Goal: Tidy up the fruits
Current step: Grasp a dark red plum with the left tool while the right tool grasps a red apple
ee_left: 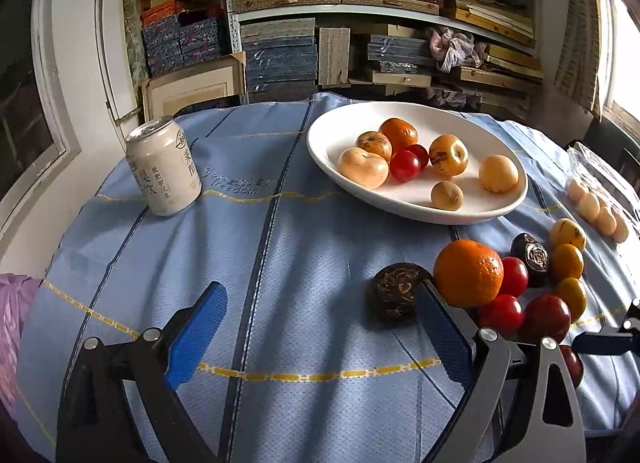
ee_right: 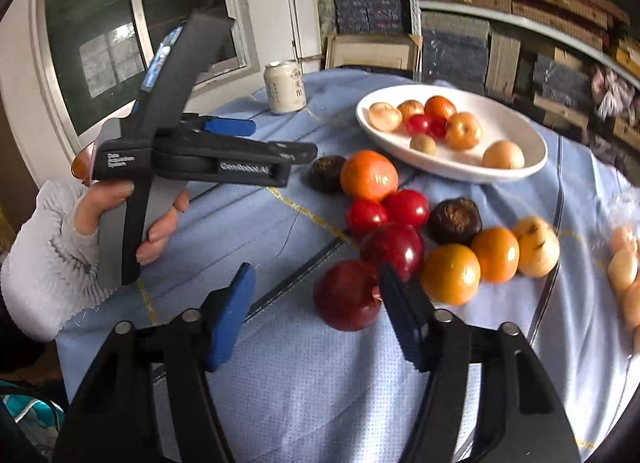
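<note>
- Right gripper point(ee_right: 316, 303), a black frame with blue ribbed pads, hangs low over the blue cloth-covered table point(ee_right: 320, 383) with its jaws partly open; nothing is pressed between them.
- Just ahead, a dark red round fruit point(ee_right: 346, 295) lies between the pad tips but nearer the right pad, and I cannot tell whether that pad touches it.
- Left gripper point(ee_left: 320, 327), of the same make, stands wide and empty over bare cloth, with a dark brown patterned ball point(ee_left: 394, 295) just behind its right pad.
- Most loose fruit sits in a tight cluster: a large orange point(ee_right: 369, 175), red tomatoes point(ee_right: 386, 211), a second dark red fruit point(ee_right: 392, 247) and small orange citrus point(ee_right: 450, 274), all touching or nearly so.
- Across the table, a white oval ceramic dish point(ee_right: 520, 167) already holds several pale, orange and red fruits and looks like the sorting place.
- To take the near red fruit well, I would centre it between the pads, shifting slightly right, and close on its widest part.
- Its neighbour lies just behind, so a low, straight approach seems safest to avoid nudging the pile.
- Gentle pressure should do; the skin looks smooth and may slip.
- A pale drink can point(ee_left: 163, 167) stands well apart.
</note>
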{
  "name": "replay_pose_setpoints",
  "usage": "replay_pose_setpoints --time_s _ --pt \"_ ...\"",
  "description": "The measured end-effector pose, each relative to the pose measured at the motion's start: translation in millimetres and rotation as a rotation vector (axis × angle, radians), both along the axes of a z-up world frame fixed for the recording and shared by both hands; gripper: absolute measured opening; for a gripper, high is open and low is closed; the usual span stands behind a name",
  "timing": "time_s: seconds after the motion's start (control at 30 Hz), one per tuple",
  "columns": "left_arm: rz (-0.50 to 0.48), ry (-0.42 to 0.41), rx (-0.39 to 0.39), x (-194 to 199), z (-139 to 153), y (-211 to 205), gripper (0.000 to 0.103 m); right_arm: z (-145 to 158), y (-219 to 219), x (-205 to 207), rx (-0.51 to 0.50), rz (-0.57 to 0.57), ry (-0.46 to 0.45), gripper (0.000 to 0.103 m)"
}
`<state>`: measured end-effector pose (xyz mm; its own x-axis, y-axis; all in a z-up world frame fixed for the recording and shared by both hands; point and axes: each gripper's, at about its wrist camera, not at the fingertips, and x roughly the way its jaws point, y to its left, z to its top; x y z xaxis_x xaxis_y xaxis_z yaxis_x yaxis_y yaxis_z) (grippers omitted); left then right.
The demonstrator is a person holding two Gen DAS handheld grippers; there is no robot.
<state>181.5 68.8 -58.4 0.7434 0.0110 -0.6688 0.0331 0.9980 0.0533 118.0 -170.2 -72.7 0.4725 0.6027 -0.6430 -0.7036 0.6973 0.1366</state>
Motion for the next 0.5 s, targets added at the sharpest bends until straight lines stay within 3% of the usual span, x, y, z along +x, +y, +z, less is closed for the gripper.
replay_pose_setpoints --time_s 0.17,0.5 --pt "-0.002 0.004 0.011 0 -2 -2 0.095 -4 -1 10 0.0 -0.026 0.035 0.06" --pt "-0.001 0.016 0.016 0 -5 -4 0.095 -10 -2 19 -0.004 -0.029 0.095 0.047"
